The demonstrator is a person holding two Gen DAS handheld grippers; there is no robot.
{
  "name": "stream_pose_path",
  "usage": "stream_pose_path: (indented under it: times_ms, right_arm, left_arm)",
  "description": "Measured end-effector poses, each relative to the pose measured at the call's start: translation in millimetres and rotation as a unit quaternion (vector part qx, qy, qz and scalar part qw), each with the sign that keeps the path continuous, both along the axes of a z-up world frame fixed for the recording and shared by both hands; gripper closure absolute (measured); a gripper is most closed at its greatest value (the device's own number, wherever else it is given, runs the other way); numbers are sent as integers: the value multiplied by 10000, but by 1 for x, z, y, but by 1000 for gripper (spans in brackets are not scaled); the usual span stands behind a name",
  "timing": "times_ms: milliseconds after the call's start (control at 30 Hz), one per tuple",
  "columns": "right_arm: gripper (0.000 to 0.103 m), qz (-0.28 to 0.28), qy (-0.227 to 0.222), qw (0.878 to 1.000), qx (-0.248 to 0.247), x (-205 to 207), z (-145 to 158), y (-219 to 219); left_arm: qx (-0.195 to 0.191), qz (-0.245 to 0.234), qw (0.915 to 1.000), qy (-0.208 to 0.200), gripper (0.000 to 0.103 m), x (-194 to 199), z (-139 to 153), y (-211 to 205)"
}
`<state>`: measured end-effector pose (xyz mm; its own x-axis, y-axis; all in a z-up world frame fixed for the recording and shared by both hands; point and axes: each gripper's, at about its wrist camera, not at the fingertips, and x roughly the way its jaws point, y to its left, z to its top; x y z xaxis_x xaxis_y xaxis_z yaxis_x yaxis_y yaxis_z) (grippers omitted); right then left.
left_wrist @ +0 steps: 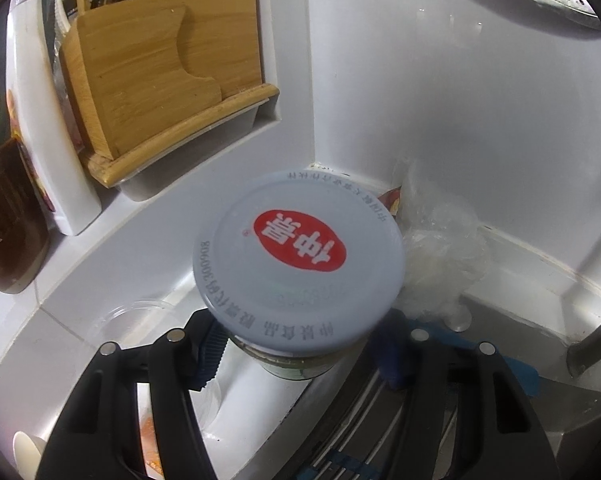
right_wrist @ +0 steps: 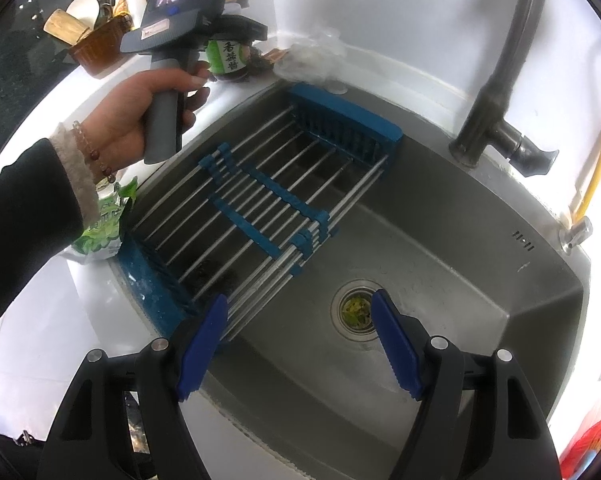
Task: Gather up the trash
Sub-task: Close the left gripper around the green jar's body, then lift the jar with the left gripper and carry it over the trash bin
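Our left gripper (left_wrist: 300,354) has its blue pads clamped around a glass jar (left_wrist: 288,364) just under its pale lid (left_wrist: 299,264), which bears a red oval label; the jar hangs at the back corner of the counter, above the sink's edge. Beside it, against the wall, lies a crumpled clear plastic bag (left_wrist: 440,256). Our right gripper (right_wrist: 300,348) hovers over the steel sink (right_wrist: 480,280) with its jaws spread wide and holding nothing, the drain (right_wrist: 356,308) between them. A blue drying rack (right_wrist: 268,200) spans the sink, and a green packet (right_wrist: 104,224) rests on the counter's near edge.
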<state>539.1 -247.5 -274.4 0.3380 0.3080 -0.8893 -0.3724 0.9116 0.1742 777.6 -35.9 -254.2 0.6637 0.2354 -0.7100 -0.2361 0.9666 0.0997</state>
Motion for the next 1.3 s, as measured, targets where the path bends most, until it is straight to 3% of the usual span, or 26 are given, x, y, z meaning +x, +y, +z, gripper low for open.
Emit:
stream_pose_path:
  times_ms: [533, 1300]
  right_arm:
    - [31, 47, -352, 9992, 167, -4, 28, 12]
    - [31, 13, -1131, 9931, 306, -6, 89, 36]
  left_arm:
    - [-104, -163, 9995, -263, 42, -50, 46, -2]
    - [-334, -331, 9962, -737, 42, -171, 136, 12]
